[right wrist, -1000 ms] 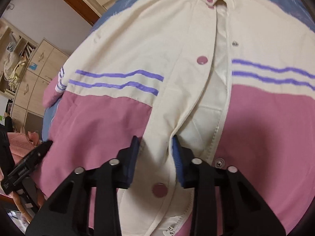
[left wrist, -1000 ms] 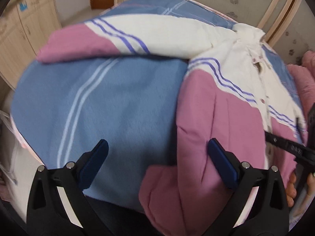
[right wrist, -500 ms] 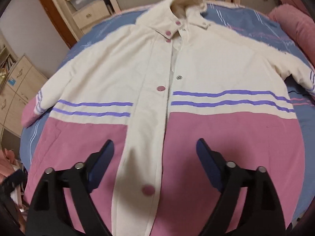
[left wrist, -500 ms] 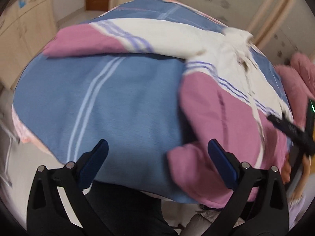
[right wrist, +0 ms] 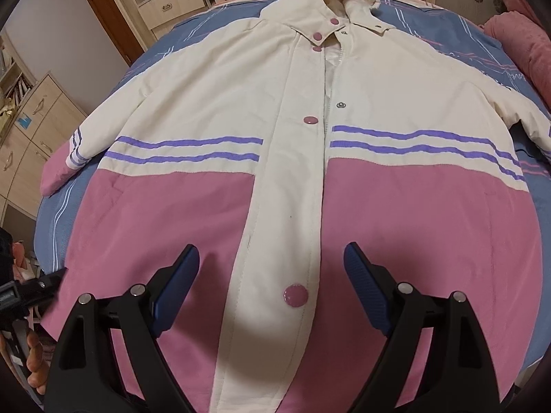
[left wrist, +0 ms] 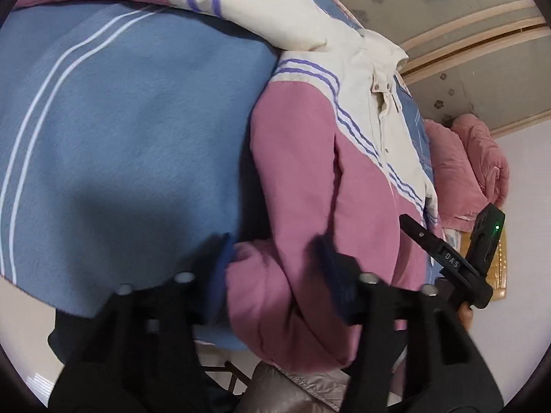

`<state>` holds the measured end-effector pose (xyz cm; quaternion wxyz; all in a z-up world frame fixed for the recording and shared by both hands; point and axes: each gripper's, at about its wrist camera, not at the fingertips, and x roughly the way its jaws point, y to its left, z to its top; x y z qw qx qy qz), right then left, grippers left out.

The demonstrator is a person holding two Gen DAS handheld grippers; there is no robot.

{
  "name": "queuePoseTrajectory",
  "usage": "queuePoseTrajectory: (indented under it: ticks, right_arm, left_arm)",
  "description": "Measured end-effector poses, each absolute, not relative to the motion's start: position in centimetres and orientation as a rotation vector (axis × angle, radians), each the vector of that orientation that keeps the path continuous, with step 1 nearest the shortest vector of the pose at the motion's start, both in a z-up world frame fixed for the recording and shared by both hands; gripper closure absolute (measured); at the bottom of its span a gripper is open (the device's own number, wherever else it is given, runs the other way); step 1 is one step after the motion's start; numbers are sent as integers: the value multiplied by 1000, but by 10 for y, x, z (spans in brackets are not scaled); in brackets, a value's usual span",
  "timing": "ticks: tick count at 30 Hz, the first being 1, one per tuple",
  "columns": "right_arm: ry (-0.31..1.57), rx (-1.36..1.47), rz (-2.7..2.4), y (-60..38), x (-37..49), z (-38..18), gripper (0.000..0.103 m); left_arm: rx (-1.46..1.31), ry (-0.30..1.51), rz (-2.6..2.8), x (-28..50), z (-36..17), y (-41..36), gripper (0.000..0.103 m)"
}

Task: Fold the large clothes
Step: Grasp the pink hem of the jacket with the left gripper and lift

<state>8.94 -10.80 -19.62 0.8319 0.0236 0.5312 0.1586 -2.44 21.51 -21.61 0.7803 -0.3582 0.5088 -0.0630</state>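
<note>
A large coat, cream on top and pink below with purple stripes and pink snap buttons, lies front up on a bed. My left gripper is at the coat's lower left corner. Its jaws are closing, and the bunched pink hem fills the gap between the blue pads, which touch it on both sides. My right gripper hovers open over the lower front, its fingers either side of the cream placket and the lowest button, with nothing gripped. The left sleeve stretches out across the blanket.
A blue striped blanket covers the bed under the coat. A pink quilt is piled at the bed's right side. Light wooden cabinets and a brown door stand beyond the bed's left edge. A person's hand shows at lower left.
My left gripper dropped onto the coat's lower corner and its jaws narrowed around the pink hem. My right gripper let go of the placket, opened wide and drew back.
</note>
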Motion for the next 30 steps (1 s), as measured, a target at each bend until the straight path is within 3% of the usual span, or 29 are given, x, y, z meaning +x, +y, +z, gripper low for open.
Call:
queuePoseTrajectory:
  ticks: [3,8,13,16,18,22,23,25,26,27,28,30]
  right_arm:
    - [1123,45,329,-110,90,-196,17]
    - [1122,62,330,-115,92,-199,17]
    - [1121,68,325,-120,93,-201,17]
    - [1110,61,322,-124,91,-198,17]
    - [1102,68,320,-127,91,-196,17]
    - [1130,112,342,-130,93,-201,17]
    - [1137,118,346,-131,92,-203,17]
    - [1140,110,349,-129,90,-204,17]
    - [1136,103,350,-130,88,-203,17]
    - [1132,98,349,-130,87,-202,17]
    - [1125,93,346,-131,85,-200,17]
    - [1112,89,341,-134,84,-198,17]
  left_arm:
    - [-744,1093,-178,-42,-206,208,75]
    - [-664,1194,-189,-77,-208,193,81]
    - [-640,1224,-161,-108,-206,198,81]
    - [-593,1160,-60,-115,-182,214,57]
    - [-557,1086,0,-114,-168,227,22]
    - [-631,1065,6,-80,-183,238,20]
    - [-659,1077,-2,-75,-192,239,23]
    - [-725,1131,-38,-58,-216,237,43]
    - [-775,1172,-63,-50,-231,232,55]
    - [-821,1202,-100,-45,-243,227,74]
    - [-839,1225,-133,-42,-249,219,85]
    - [-807,1241,-142,-42,-251,203,87]
